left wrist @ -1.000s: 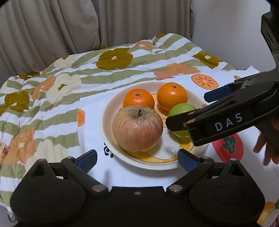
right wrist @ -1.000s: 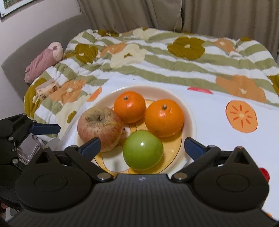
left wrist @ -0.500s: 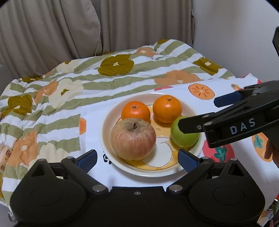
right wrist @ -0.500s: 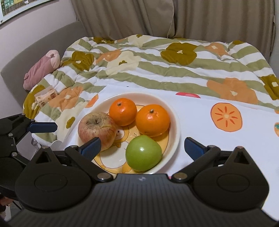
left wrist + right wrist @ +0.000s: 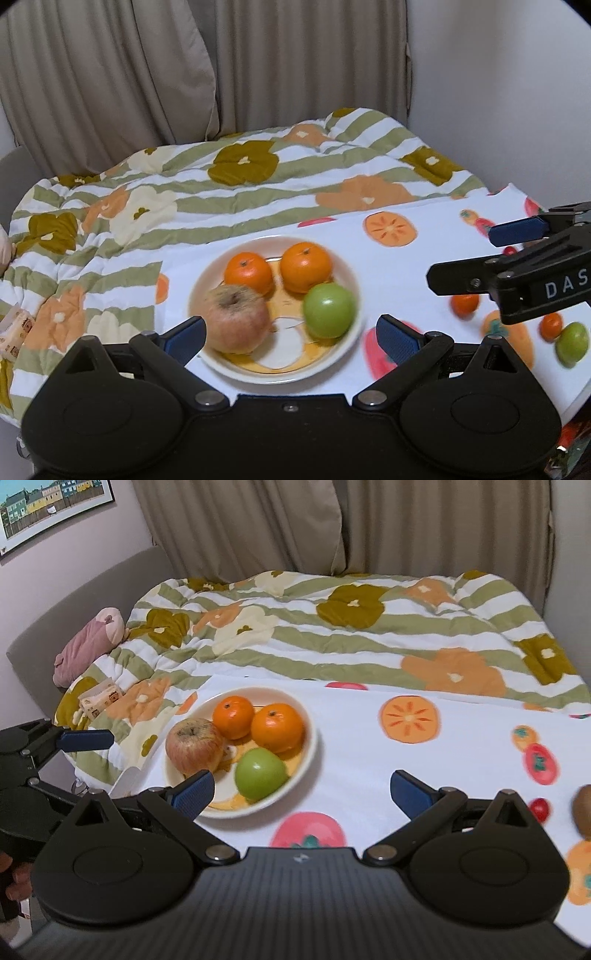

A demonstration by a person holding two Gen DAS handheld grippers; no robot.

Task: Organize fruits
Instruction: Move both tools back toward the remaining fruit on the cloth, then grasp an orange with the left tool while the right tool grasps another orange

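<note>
A cream plate (image 5: 207, 365) (image 5: 312, 746) on the fruit-print cloth holds a reddish apple (image 5: 238, 319) (image 5: 194, 746), two oranges (image 5: 248, 273) (image 5: 306, 266) (image 5: 233, 716) (image 5: 277, 727) and a green apple (image 5: 328, 309) (image 5: 260, 778). My left gripper (image 5: 291, 338) is open and empty, above the plate's near edge. My right gripper (image 5: 302, 791) is open and empty, right of the plate; it also shows in the left wrist view (image 5: 517, 258). A brown kiwi (image 5: 583, 810) lies at the right edge.
A striped flowered quilt (image 5: 332, 635) covers the bed behind the cloth. A pink plush (image 5: 86, 646) and a small packet (image 5: 101, 698) lie at the far left. Curtains hang behind. The cloth (image 5: 443, 760) carries printed fruit pictures.
Both grippers have pulled back and up from the plate; the right one has also shifted right. The green apple stays on the plate. The kiwi has come into view.
</note>
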